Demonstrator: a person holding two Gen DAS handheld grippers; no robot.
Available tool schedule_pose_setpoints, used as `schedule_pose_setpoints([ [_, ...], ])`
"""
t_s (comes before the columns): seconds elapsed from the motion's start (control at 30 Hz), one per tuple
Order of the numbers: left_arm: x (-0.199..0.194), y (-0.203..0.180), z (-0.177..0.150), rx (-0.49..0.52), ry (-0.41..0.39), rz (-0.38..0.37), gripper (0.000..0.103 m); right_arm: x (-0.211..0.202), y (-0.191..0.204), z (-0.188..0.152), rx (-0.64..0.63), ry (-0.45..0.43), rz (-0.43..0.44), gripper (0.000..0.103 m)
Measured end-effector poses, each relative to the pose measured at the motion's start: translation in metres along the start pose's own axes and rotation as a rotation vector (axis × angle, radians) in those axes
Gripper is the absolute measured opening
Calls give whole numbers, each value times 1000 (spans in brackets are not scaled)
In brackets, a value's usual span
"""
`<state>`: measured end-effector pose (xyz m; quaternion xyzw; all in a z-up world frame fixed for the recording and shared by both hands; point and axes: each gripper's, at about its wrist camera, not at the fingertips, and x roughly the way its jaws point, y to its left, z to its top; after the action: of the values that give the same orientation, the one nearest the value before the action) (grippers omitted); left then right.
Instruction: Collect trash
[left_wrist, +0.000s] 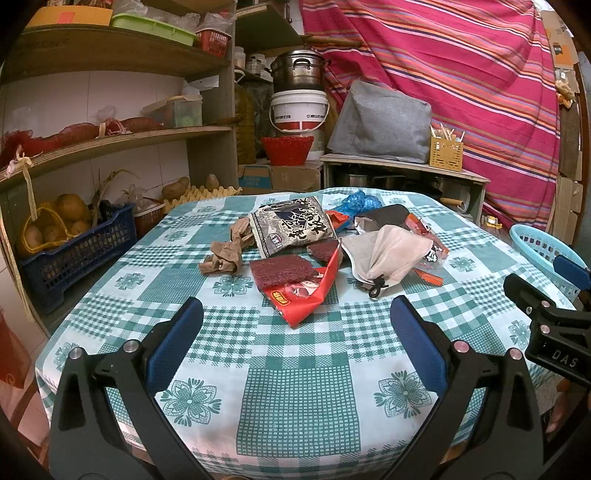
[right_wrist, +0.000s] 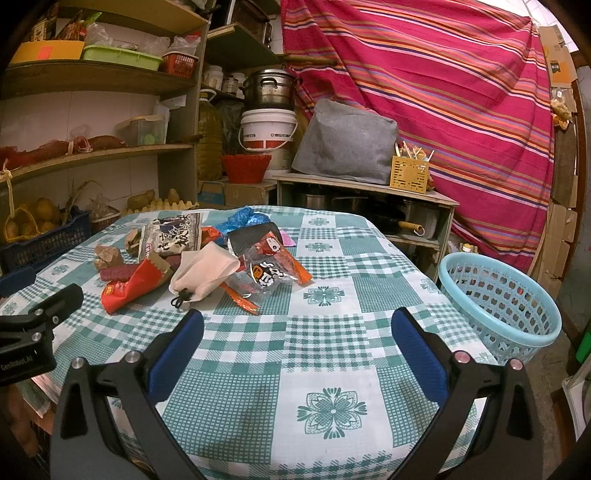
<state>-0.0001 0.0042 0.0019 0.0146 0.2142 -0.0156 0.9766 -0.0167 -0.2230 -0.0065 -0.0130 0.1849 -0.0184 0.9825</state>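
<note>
Nearest the cameras, the left gripper (left_wrist: 295, 328) and the right gripper (right_wrist: 297, 339) are held over the near edge of the table (left_wrist: 295, 406), each with its blue-padded fingers spread wide apart and nothing between them. The table is covered by a green-and-white checked cloth. Further on, the trash is gathered in a loose heap on the middle of the cloth: a red wrapper (left_wrist: 306, 295) is seen at the front, with a dark red scouring pad (left_wrist: 280, 271) lying on it, a cream drawstring pouch (left_wrist: 384, 254) just beside it on the right, and crumpled brown paper (left_wrist: 225, 254) on the left. Behind these a black-and-white printed packet (left_wrist: 291, 225) is laid, and a blue plastic bag (left_wrist: 360, 201) beyond it. A light blue basket (right_wrist: 498, 299) is placed off the table's right side, well apart from the heap
</note>
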Motion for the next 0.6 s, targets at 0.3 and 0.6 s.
schedule_pose_setpoints([
  [0.3,0,0,0,1,1,0,98,-1,-1,0,0,-1,0,99],
  [0.6,0,1,0,0,-3,1,98,0,-2,0,-1,0,-1,99],
])
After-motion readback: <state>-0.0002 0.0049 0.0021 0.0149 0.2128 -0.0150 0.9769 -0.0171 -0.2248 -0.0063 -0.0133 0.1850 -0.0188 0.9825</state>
